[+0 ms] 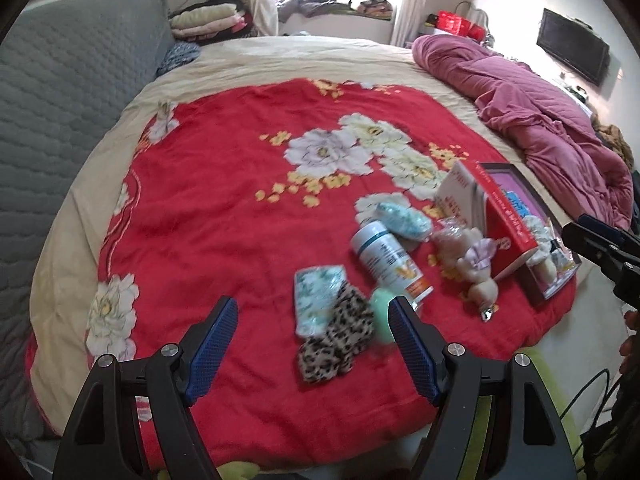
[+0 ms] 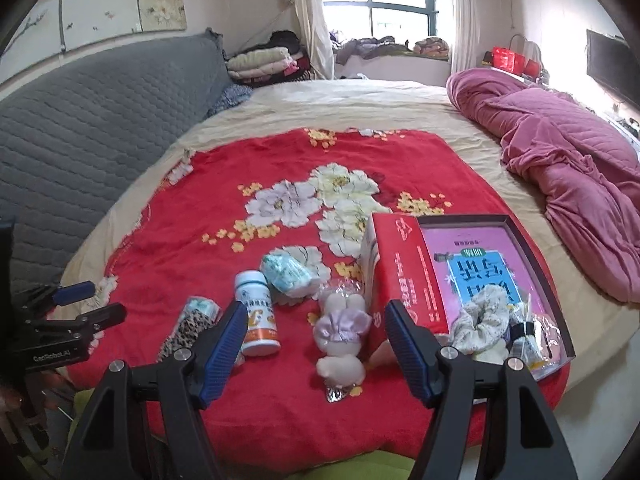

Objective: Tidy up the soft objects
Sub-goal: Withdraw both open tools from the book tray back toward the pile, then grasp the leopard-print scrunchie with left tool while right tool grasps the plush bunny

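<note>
Both grippers are hanging wide open over the red blanket (image 2: 192,208), holding nothing: left gripper (image 1: 312,316) tilting down above the leopard scrunchie (image 1: 338,340), right gripper (image 2: 314,322) above the plush bunny (image 2: 342,340). Beside the bunny, a tray (image 2: 560,292) is holding a floral scrunchie (image 2: 480,318).

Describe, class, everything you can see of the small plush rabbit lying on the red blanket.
The plush rabbit is cream-white and soft-looking, with two ears and a frilly lilac bow or cap on its head. It appears wrapped in clear, crinkly plastic, and something shiny and metallic sits at its near end. It lies flat on the red floral blanket, between the white bottle and the red box. It lies right beside the box; contact is unclear. Neither claw touches it.
</note>
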